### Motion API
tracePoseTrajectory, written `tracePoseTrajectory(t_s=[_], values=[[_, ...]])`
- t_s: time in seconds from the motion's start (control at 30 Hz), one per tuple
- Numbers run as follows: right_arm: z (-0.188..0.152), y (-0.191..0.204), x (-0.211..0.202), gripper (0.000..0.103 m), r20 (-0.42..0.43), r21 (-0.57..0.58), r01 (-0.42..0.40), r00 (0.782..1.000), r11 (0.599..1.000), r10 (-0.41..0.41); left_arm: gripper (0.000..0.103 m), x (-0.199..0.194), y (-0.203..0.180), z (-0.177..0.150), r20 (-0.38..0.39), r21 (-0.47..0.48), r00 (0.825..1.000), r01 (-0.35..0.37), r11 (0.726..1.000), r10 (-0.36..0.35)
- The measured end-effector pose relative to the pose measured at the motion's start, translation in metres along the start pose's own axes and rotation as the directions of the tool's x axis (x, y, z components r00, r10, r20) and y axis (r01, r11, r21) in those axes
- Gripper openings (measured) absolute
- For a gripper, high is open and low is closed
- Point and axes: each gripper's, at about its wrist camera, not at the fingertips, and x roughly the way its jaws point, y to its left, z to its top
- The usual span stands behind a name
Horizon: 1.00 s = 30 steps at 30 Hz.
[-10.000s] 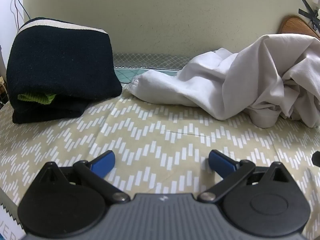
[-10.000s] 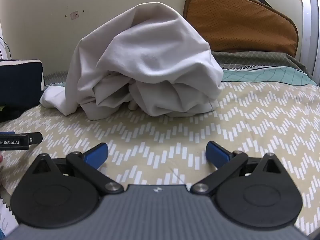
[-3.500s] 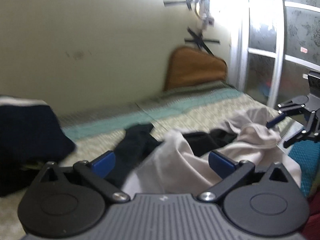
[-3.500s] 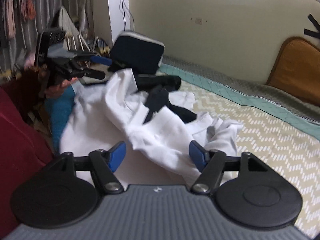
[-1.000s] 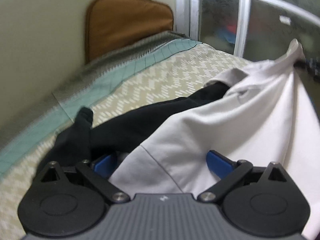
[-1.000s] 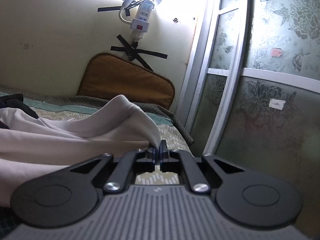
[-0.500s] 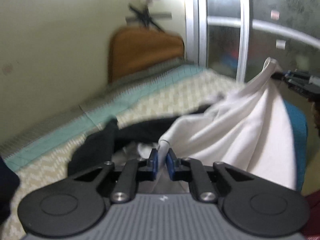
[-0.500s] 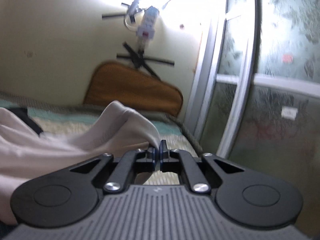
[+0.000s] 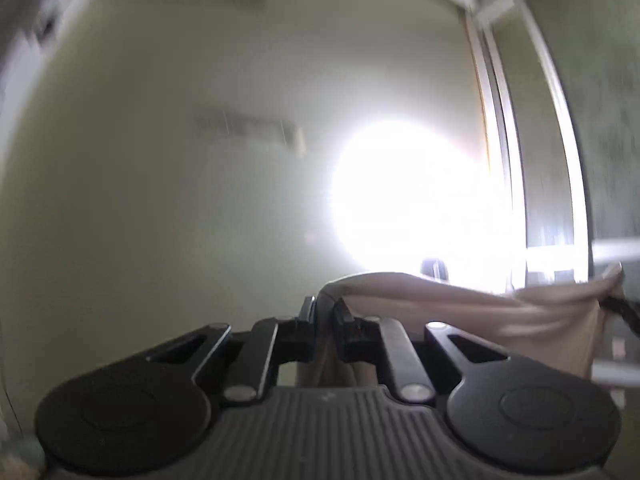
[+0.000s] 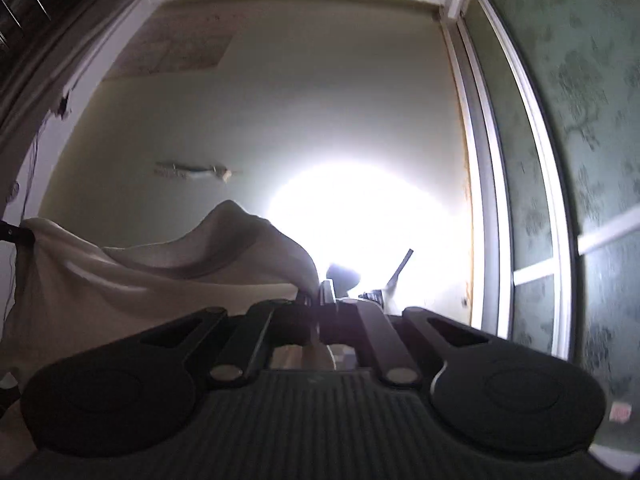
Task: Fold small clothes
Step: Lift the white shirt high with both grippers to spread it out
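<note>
Pale garment [image 9: 472, 312] held up in the air, stretched sideways between both grippers, long axis running left to right. Left gripper [image 9: 324, 312] clamped on one corner, right gripper [image 10: 318, 296] clamped on the other. Cloth sagging below and between. Likely next: spreading it flat. Behind, a glaring lamp [image 10: 360, 224] on the far wall [image 10: 280, 100].

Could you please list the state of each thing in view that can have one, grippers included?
Left gripper: jaws shut on a corner of the white garment.
Right gripper: jaws shut on another corner of it.
White garment: lifted, stretched between the two grippers, sagging in soft folds, not yet folded.
Wall lamp: on, glaring bright.
Sliding glass door: too blurred to tell whether open or closed.
</note>
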Motion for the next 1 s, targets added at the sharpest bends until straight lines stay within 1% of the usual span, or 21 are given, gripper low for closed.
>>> tracePoseTrajectory(t_s=[0.07, 0.13, 0.3, 0.33, 0.37, 0.43, 0.53, 0.63, 0.67, 0.73, 0.77, 0.83, 0.9, 0.93, 0.97, 1.0], values=[[0.035, 0.005, 0.007, 0.006, 0.044, -0.003, -0.016, 0.999, 1.0, 0.016, 0.009, -0.013, -0.007, 0.028, 0.093, -0.006, 0.995, -0.021, 1.0, 0.022], [0.067, 0.009, 0.01, 0.006, 0.074, -0.009, -0.019, 0.997, 1.0, 0.02, 0.009, -0.02, -0.014, 0.051, 0.141, 0.001, 0.989, -0.046, 0.999, 0.045], [0.123, 0.01, 0.022, 0.006, 0.117, -0.029, -0.021, 0.993, 0.999, 0.025, 0.009, -0.025, -0.029, 0.084, 0.183, 0.007, 0.979, -0.094, 0.996, 0.092], [0.132, 0.01, 0.019, 0.006, 0.123, -0.04, -0.013, 0.992, 0.999, 0.018, 0.009, -0.027, -0.032, 0.089, 0.198, 0.009, 0.975, -0.102, 0.995, 0.099], [0.137, 0.009, 0.023, 0.006, 0.129, -0.049, -0.013, 0.991, 0.999, 0.019, 0.009, -0.04, -0.034, 0.096, 0.209, 0.008, 0.972, -0.112, 0.994, 0.107], [0.145, 0.01, 0.023, 0.006, 0.134, -0.071, -0.005, 0.991, 0.997, 0.014, 0.009, -0.053, -0.035, 0.108, 0.227, 0.009, 0.967, -0.119, 0.993, 0.113], [0.144, 0.004, 0.033, 0.006, 0.109, -0.08, -0.018, 0.994, 0.997, 0.027, 0.009, -0.051, -0.036, 0.115, 0.234, 0.016, 0.963, -0.145, 0.989, 0.138], [0.121, 0.002, 0.046, 0.006, 0.055, -0.081, -0.043, 0.997, 0.996, 0.048, 0.009, -0.036, -0.031, 0.106, 0.204, 0.022, 0.966, -0.167, 0.986, 0.159], [0.11, 0.001, 0.053, 0.006, 0.025, -0.075, -0.054, 0.998, 0.996, 0.056, 0.009, -0.026, -0.029, 0.097, 0.175, 0.027, 0.97, -0.175, 0.984, 0.167], [0.082, 0.0, 0.071, 0.006, -0.046, -0.065, -0.065, 0.997, 0.996, 0.063, 0.009, -0.003, -0.023, 0.078, 0.107, 0.04, 0.978, -0.186, 0.982, 0.181], [0.063, -0.001, 0.084, 0.006, -0.093, -0.056, -0.07, 0.994, 0.996, 0.065, 0.009, 0.014, -0.019, 0.063, 0.055, 0.052, 0.979, -0.198, 0.979, 0.196], [0.02, -0.002, 0.113, 0.006, -0.189, -0.031, -0.079, 0.979, 0.996, 0.072, 0.009, 0.048, -0.011, 0.035, -0.035, 0.069, 0.972, -0.228, 0.971, 0.231], [-0.031, -0.001, 0.15, 0.006, -0.29, -0.005, -0.074, 0.955, 0.997, 0.069, 0.009, 0.088, -0.001, -0.005, -0.144, 0.097, 0.951, -0.263, 0.96, 0.275], [-0.057, 0.001, 0.167, 0.006, -0.332, 0.002, -0.069, 0.941, 0.998, 0.066, 0.009, 0.112, 0.006, -0.027, -0.202, 0.112, 0.934, -0.277, 0.954, 0.295], [-0.088, 0.004, 0.188, 0.006, -0.376, 0.008, -0.06, 0.925, 0.998, 0.058, 0.009, 0.14, 0.013, -0.055, -0.266, 0.123, 0.91, -0.296, 0.947, 0.319], [-0.12, 0.008, 0.208, 0.006, -0.415, 0.012, -0.044, 0.909, 0.999, 0.045, 0.012, 0.162, 0.02, -0.077, -0.312, 0.126, 0.888, -0.312, 0.942, 0.336]])
